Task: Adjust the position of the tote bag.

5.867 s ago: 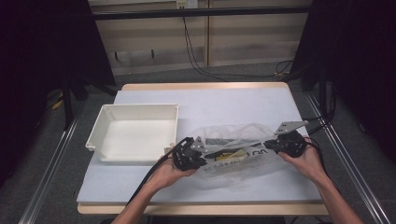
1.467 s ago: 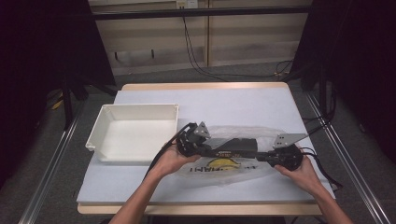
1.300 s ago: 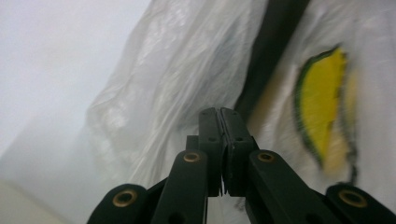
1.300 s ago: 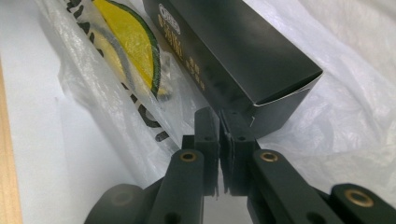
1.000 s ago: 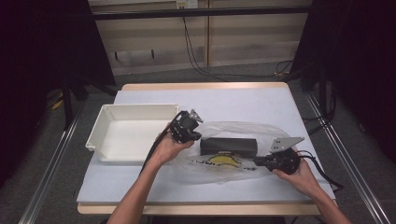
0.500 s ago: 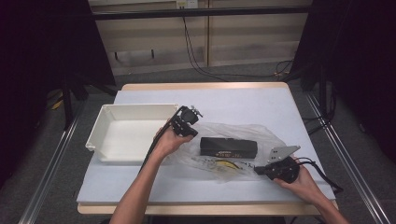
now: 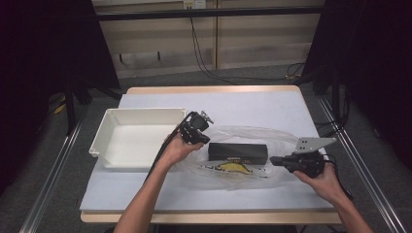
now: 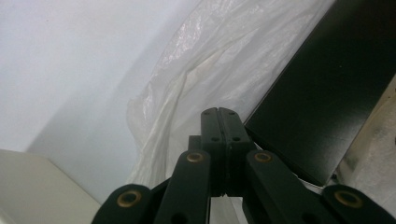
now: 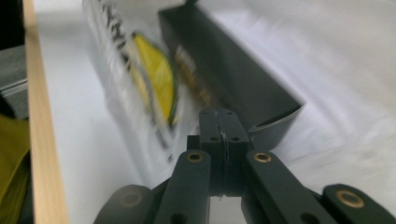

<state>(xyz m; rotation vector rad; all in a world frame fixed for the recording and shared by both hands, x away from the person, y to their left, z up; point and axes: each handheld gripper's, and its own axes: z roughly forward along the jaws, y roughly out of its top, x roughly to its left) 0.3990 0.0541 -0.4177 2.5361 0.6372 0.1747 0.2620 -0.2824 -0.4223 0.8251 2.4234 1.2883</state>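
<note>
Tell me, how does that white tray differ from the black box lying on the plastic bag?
The white tray is open-topped and wide, while the black box is closed, long and slim. The white tray sits directly on the table at the left; the black box rests on a clear plastic bag between the two grippers. Both are rectangular.

My left gripper (image 8: 218, 116) and right gripper (image 9: 219, 119) are black, with brass-coloured pivot pins. Right carries a grey three-cornered plate; black cables trail. Forearms bare.

Worktop (image 7: 243, 104) evenly lit from above, surroundings dark. Soft shadows only. Right gripper view motion-blurred, yellow print smeared. Left gripper view sharper; pale background washed out, plastic bag (image 8: 205, 60) faintly glossy.
</note>
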